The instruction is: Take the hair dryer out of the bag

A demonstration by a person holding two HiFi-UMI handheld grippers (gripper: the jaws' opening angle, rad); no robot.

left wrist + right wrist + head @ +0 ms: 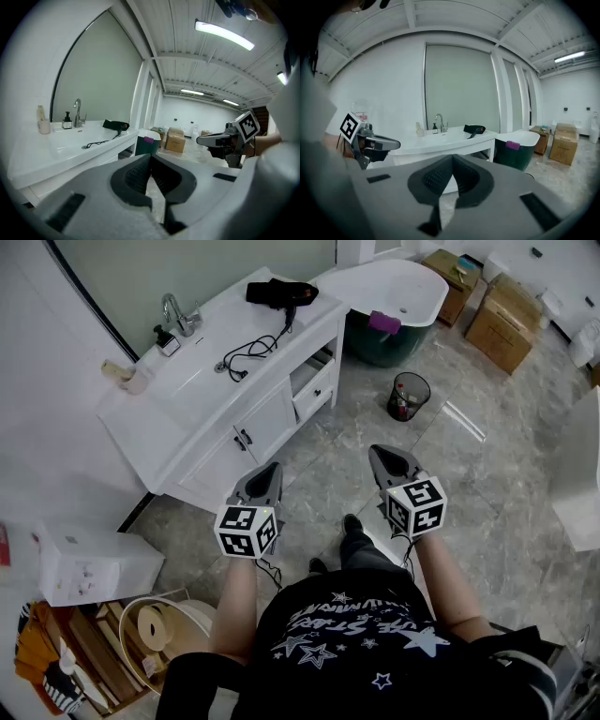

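Hair dryer (281, 292) out on the white surface (202, 371), both grippers held clear of it.
The dryer lies at the end of the surface nearest the bathtub (427, 298), its cord (251, 351) trailing towards the basin by the tap (178, 313). The left gripper (267, 472) and right gripper (384, 457) hang side by side over the grey tiled floor (487, 474), each with its fingers pressed together on nothing. A bin (409, 396) stands on the floor ahead, and boxes (504, 322) sit past the tub.
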